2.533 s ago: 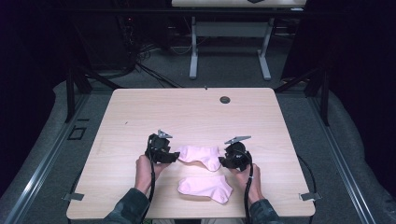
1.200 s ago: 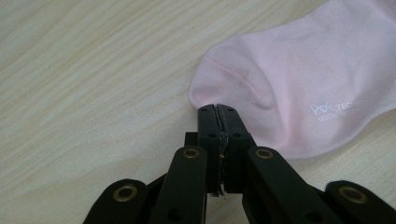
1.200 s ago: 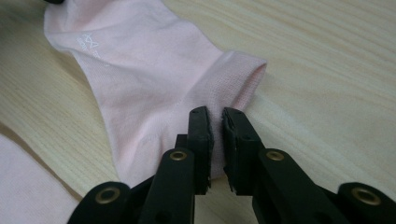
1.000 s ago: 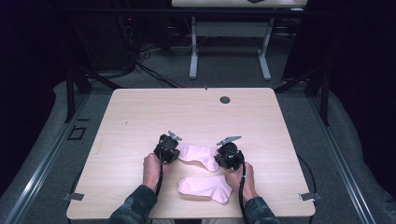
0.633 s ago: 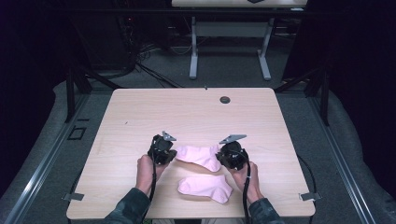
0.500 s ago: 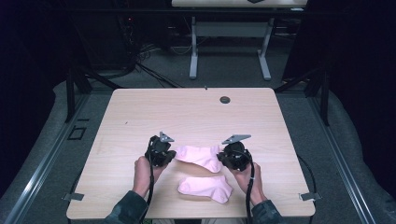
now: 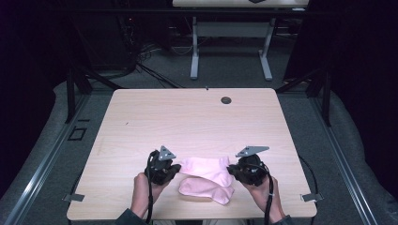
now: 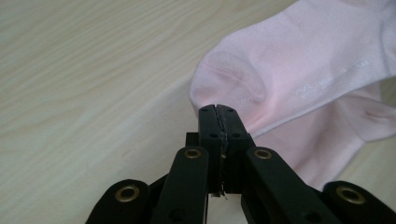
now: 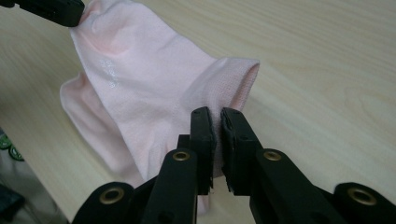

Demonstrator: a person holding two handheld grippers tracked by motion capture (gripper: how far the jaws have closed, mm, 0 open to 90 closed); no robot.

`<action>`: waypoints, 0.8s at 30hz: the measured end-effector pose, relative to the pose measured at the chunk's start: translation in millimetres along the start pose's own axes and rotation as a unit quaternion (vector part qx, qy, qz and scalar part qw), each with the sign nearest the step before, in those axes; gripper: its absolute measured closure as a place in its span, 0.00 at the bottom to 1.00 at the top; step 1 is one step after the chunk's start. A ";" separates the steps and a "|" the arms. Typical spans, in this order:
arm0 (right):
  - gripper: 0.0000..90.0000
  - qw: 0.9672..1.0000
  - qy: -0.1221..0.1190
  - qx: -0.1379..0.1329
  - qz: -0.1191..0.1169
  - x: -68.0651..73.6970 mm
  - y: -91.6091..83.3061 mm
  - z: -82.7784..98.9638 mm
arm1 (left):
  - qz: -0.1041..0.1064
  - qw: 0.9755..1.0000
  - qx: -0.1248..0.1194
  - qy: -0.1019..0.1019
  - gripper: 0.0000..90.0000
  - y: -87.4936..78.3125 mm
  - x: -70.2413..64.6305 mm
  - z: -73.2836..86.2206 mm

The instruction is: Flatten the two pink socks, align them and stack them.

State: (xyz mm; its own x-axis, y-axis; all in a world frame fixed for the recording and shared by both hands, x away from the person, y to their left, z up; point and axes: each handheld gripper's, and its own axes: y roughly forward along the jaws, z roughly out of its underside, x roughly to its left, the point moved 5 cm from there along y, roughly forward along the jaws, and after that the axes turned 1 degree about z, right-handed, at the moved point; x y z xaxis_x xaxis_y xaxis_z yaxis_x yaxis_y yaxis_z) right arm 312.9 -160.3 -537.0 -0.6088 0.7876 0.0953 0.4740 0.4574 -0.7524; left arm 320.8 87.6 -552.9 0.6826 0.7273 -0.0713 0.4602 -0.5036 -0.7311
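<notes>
Two pink socks lie near the table's front edge. The upper sock [image 7: 206,165] is stretched between both grippers and partly overlaps the lower sock [image 7: 205,190]. My left gripper [image 7: 178,168] is shut on the upper sock's toe [image 8: 261,74], its jaws pressed together [image 8: 218,112]. My right gripper [image 7: 231,171] is shut on the same sock's ribbed cuff [image 9: 229,84], pinching fabric between its fingertips [image 9: 217,117]. The lower sock [image 8: 322,140] peeks out beneath the held one. In the right gripper view the left gripper's black tip [image 9: 51,9] holds the far end of the sock [image 9: 140,70].
The light wooden table [image 7: 187,122] has a small dark round grommet [image 7: 226,100] near its far edge. The person's hands [image 7: 141,190] come in from the near edge. Another table's white legs [image 7: 195,51] stand on the grey floor beyond.
Both grippers have drawn the held sock toward the near edge and slightly right, so it now overlaps the lower sock. Both stay shut on it.
</notes>
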 end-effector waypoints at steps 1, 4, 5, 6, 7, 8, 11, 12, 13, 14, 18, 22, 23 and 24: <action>0.92 1.000 0.003 -0.001 -0.004 1.0 -0.7 4.2 | -0.002 1.000 0.001 0.004 1.00 0.4 -3.9 3.1; 0.92 1.000 0.010 0.006 -0.009 2.8 0.0 16.6 | 0.000 1.000 0.000 0.009 1.00 1.4 -12.7 11.8; 0.92 1.000 0.018 0.009 -0.017 3.7 0.9 22.2 | -0.001 1.000 0.002 0.009 1.00 1.5 -14.1 14.6; 0.92 0.999 0.024 0.012 -0.018 3.9 2.8 26.5 | 0.002 1.000 0.003 0.008 1.00 1.5 -14.9 17.4; 0.92 0.999 0.025 0.017 -0.023 4.3 4.5 30.3 | 0.001 1.000 0.003 0.006 1.00 2.1 -15.6 20.0; 0.92 0.999 0.027 0.020 -0.027 5.1 6.3 33.6 | 0.002 1.000 0.005 0.006 1.00 2.6 -16.5 22.4; 0.92 0.999 0.027 0.024 -0.033 8.3 12.4 40.4 | -0.004 1.000 0.016 0.013 1.00 5.0 -18.3 29.6; 0.92 0.999 0.027 0.027 -0.034 9.1 13.9 41.7 | -0.008 1.000 0.018 0.015 1.00 6.9 -18.2 32.8; 0.92 0.999 0.024 0.031 -0.031 9.6 16.1 43.7 | -0.009 1.000 0.023 0.016 1.00 8.7 -17.6 35.3; 0.92 0.999 0.024 0.031 -0.035 10.9 18.6 44.7 | -0.013 0.999 0.024 0.016 1.00 10.6 -16.8 37.4; 0.91 0.999 0.015 0.043 -0.019 11.6 29.4 49.6 | -0.020 0.999 0.030 0.019 0.99 16.0 -13.8 41.7; 0.89 0.999 0.010 0.047 -0.013 11.4 33.1 51.6 | -0.022 0.999 0.029 0.019 0.97 17.7 -12.6 42.5; 0.88 0.999 0.011 0.047 -0.012 11.5 33.8 52.1 | -0.021 0.999 0.028 0.018 0.92 17.4 -12.4 42.5; 0.86 0.999 0.009 0.049 -0.009 10.9 33.6 52.3 | -0.018 0.999 0.026 0.019 0.88 16.0 -11.8 42.4</action>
State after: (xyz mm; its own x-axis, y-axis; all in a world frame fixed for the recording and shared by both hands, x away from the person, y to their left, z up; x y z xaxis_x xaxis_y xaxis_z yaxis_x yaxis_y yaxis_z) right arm 288.8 -157.9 -595.3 -0.6048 0.7873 0.1197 0.3989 0.4297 -0.8101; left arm 296.1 90.6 -592.5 0.6878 0.7256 -0.0184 0.4561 -0.4518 -0.7667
